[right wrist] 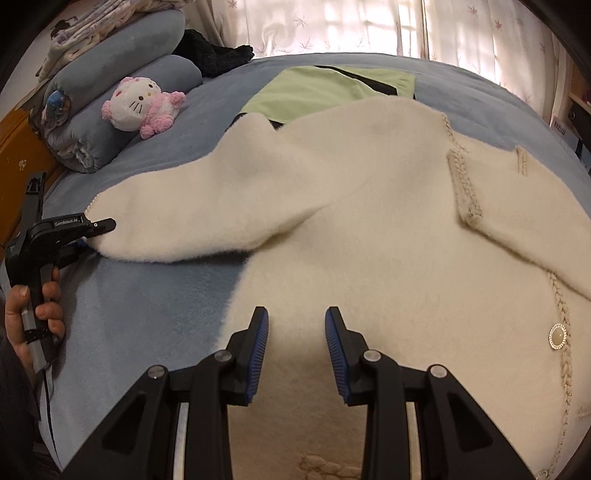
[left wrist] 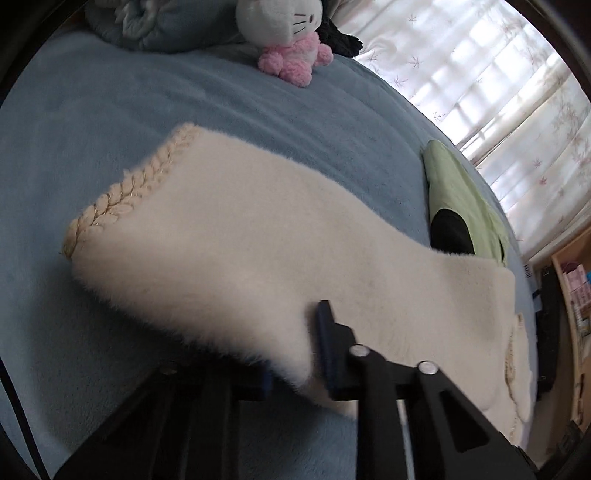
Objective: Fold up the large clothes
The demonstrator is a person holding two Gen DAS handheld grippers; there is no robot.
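Here one cream coat point(right wrist: 369, 206) lies spread on the blue bed point(right wrist: 147, 302), and two grippers work on it. The left gripper point(left wrist: 295, 354) has its jaws pinched on the coat's one outstretched sleeve point(left wrist: 229, 236): the fleece edge bulges between the two blue pads, and the sleeve runs away ahead of the tool to a braided cuff point(left wrist: 125, 199) at its far end. In the right wrist view the same gripper point(right wrist: 99, 229) sits at the sleeve's end, far to the left of the right tool, with one hand point(right wrist: 33, 310) around its handle.

The right gripper point(right wrist: 296, 332) hovers over the coat's body with its jaws partly apart and nothing between the pads; fleece lies below and ahead of it. To its right one round button point(right wrist: 557, 336) sits on a braided trim line. Beyond the coat, farther ahead of the tool, lies one green garment point(right wrist: 332, 88). Ahead and to the left sit one pink-and-white plush cat point(right wrist: 144, 107), two rolled blue blankets point(right wrist: 110, 110) and one black item point(right wrist: 218, 55). Flowered curtains point(right wrist: 369, 26) hang behind the bed.
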